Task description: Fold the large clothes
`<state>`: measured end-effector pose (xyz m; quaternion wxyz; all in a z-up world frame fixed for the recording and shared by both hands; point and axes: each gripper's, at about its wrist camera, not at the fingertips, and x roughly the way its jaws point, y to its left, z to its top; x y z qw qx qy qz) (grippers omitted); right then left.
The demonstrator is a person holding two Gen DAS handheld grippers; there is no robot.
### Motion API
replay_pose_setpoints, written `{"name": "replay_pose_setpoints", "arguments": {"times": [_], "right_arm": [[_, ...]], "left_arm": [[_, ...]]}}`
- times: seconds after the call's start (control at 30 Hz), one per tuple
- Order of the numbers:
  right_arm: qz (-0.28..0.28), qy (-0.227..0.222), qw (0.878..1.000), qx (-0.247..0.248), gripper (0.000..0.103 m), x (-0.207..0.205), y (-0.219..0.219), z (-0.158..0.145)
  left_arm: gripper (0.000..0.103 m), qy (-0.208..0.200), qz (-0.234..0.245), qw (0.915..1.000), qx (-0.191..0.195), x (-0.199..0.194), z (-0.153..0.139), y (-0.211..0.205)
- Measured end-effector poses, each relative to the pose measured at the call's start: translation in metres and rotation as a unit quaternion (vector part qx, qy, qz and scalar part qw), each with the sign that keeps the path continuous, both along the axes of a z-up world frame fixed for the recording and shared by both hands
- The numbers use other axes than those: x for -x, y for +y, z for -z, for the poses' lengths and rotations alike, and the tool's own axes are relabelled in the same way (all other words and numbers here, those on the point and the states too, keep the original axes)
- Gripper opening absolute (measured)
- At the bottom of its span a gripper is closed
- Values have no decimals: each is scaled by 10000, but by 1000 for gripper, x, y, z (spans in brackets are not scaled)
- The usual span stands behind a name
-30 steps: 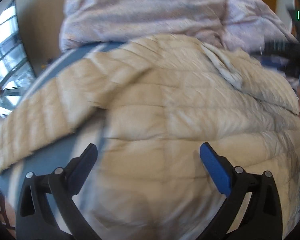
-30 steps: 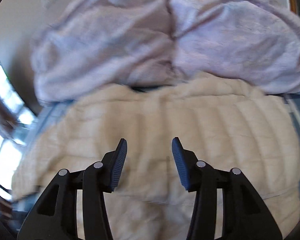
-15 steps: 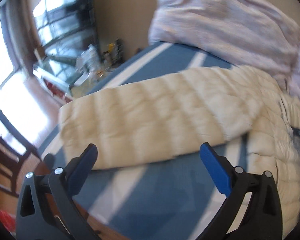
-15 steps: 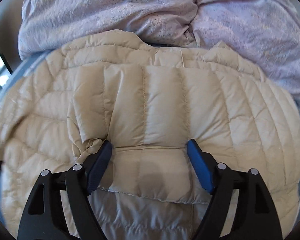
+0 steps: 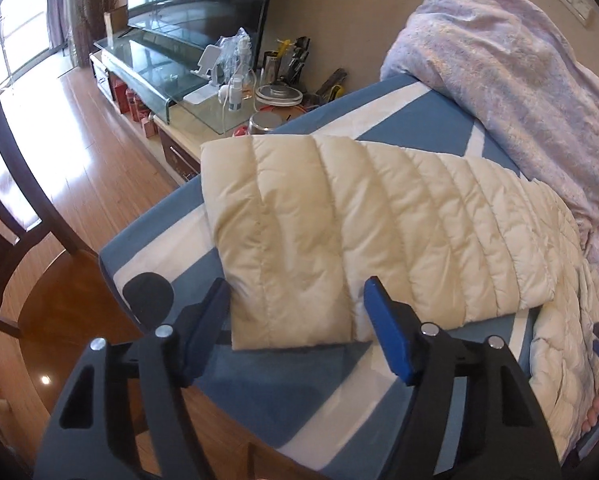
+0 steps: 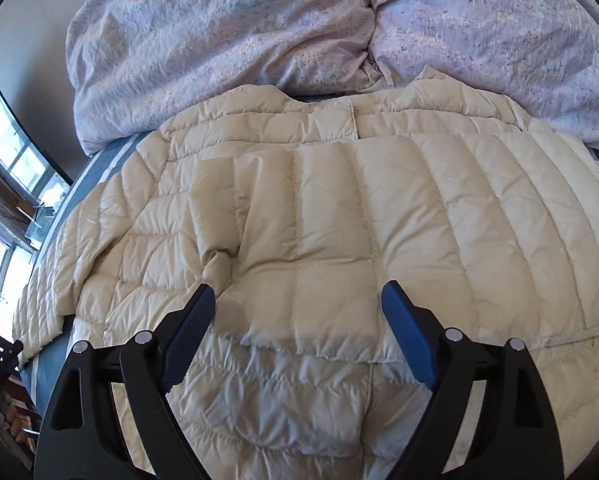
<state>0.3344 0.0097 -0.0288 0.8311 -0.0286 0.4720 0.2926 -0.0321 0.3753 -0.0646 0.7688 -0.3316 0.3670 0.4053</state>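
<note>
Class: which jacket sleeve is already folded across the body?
The sleeve under the right gripper lies across the body; the other sleeve stretches out over the bedsheet.

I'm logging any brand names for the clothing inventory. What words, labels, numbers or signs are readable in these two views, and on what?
None can be read.
Cream quilted down jacket: no tag, logo or print shows in either view.
Lilac patterned duvet: only a speckled pattern, no lettering.
Red boxes under the glass TV stand: any print is too small and blurred to read.
Clutter on the low cabinet: too small to read.
</note>
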Motion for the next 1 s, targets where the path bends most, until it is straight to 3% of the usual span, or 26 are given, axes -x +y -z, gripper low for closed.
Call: {"name": "replay_pose_setpoints", "arguments": {"times": [0.2,0.23,0.3,0.37,0.43,0.53,0.73,0.83,1.0], "right_arm": [[-102,-20,9999,-91,87,3,-5,-4],[-127,-22,9999,-86,87,4,-4,-4],[-160,-16,9998,-74,87,4,-2,-2],[-176,14,9998,-88,87,6,-1,-1],[-186,28,9998,-91,87,6,-1,0],[-206,6,9997,-113,87,8,-4,-2],[-151,-171,9996,-139,87,6,-21,-14],[-84,-252,9995,-167,87,4,-35,-19],[94,-254,9995,-170,87,-5,-64,-19]], "left_arm": [[66,-127,-120,9998,35,4,-3,7],[57,-122,-124,9998,52,4,-2,7],[51,-112,-122,9998,59,2,0,7],[38,-52,-81,10000,-23,-2,0,4],[18,-27,-83,10000,-45,-4,1,4],[4,-43,-45,10000,-37,-9,0,4],[2,-184,220,9980,-561,-33,-44,-8],[2,-485,616,9931,-871,-67,-83,-25],[2,-803,1419,9807,-1075,-140,-121,-60]]}}
